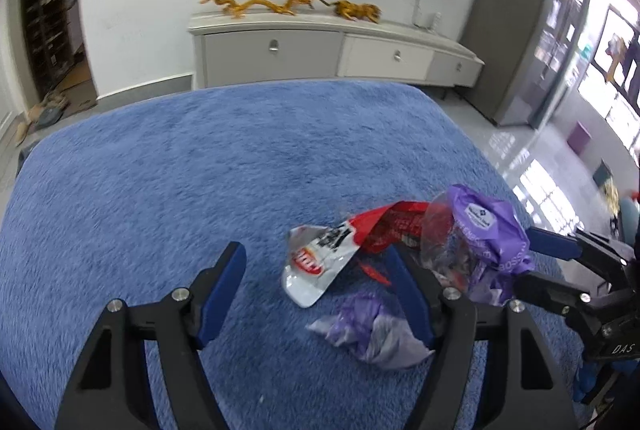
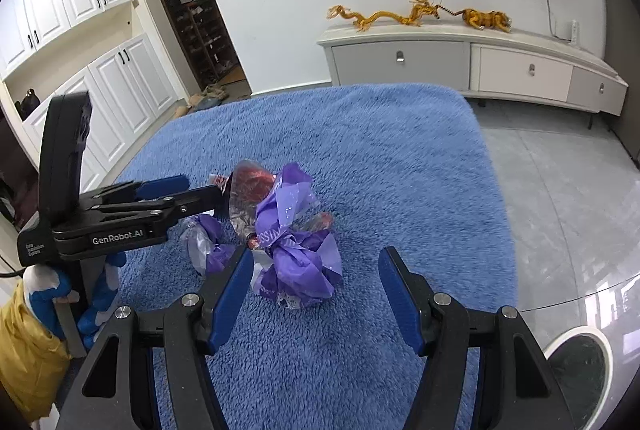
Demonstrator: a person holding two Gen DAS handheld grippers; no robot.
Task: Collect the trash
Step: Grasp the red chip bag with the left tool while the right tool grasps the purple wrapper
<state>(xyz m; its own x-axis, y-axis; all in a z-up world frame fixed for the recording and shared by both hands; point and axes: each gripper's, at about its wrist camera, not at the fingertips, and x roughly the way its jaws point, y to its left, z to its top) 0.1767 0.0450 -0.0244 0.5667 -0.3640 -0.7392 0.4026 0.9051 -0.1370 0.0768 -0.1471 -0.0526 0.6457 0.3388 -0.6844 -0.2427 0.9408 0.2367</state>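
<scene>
Here both the left gripper (image 1: 320,278) and the right gripper (image 2: 316,282) are hanging wide apart, holding nothing, over crumpled purple wrappers (image 2: 300,262) on the blue rug (image 2: 360,133)

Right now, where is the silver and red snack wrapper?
In the left wrist view the silver and red snack wrapper lies on the blue rug, just left of the crumpled purple bag and beyond the small purple wrapper.
</scene>
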